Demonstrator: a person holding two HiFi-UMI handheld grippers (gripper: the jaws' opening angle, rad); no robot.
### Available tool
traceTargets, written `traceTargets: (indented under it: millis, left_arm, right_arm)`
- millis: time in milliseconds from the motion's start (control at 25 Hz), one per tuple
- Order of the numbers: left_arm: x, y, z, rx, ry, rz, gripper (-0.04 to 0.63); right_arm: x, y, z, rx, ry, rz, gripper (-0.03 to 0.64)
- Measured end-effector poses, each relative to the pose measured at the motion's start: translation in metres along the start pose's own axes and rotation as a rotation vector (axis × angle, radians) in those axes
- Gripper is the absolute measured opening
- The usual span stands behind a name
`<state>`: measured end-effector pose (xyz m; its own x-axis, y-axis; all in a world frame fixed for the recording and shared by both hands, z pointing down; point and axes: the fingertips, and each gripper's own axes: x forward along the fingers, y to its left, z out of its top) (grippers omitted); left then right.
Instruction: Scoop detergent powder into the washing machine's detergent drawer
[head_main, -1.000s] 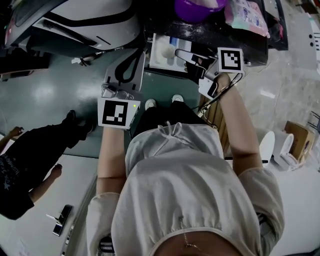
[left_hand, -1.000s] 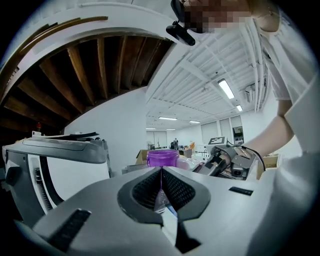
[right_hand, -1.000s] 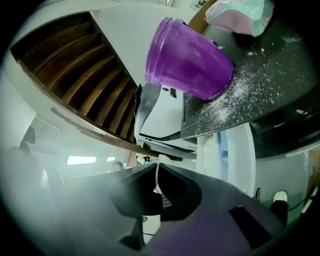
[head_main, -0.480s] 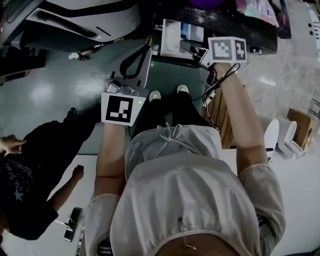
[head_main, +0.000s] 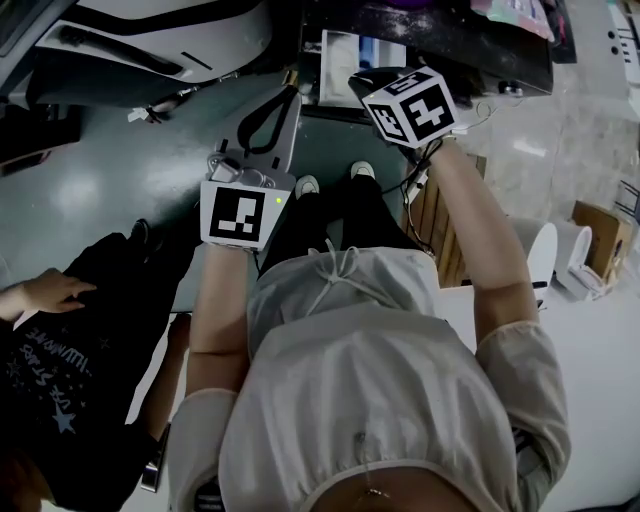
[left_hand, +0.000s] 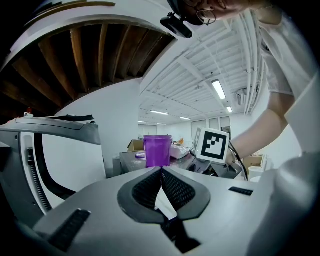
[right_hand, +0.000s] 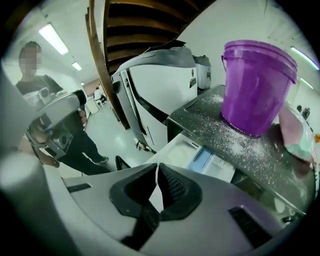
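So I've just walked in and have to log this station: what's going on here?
A person stands at a washing machine with a gripper in each hand. The left gripper and the right gripper are both shut and empty. The detergent drawer is pulled out, and a purple bucket sits on the machine's top amid spilled powder. Neither gripper holds a scoop, so no scooping is under way.

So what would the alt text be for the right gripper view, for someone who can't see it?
The right gripper, shut and empty, points toward an open detergent drawer. Above it, a purple bucket stands on the powder-dusted washing machine; a person stands at far left.
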<state>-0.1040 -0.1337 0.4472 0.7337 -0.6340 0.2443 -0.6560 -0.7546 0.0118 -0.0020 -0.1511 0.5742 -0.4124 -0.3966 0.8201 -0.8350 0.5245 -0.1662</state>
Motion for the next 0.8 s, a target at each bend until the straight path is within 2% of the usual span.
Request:
traceTargets:
  millis: [240,600,800]
  left_arm:
    - [0.001,0.004,-0.005,-0.006,0.006,-0.010,0.023]
    - [0.000,0.006,-0.011,-0.007,0.015,-0.033,0.023]
    - [-0.001,0.005,-0.013,-0.006,0.018,-0.042,0.023]
  right_arm:
    - [0.000,0.004,0.005,-0.168,-0.009,-0.091,0.012]
    - [-0.006,0.007,0.011,-0.480,-0.026,-0.261,0.014]
    - [-0.016,0.010,0.019,-0.643,-0.083,-0.368,0.014]
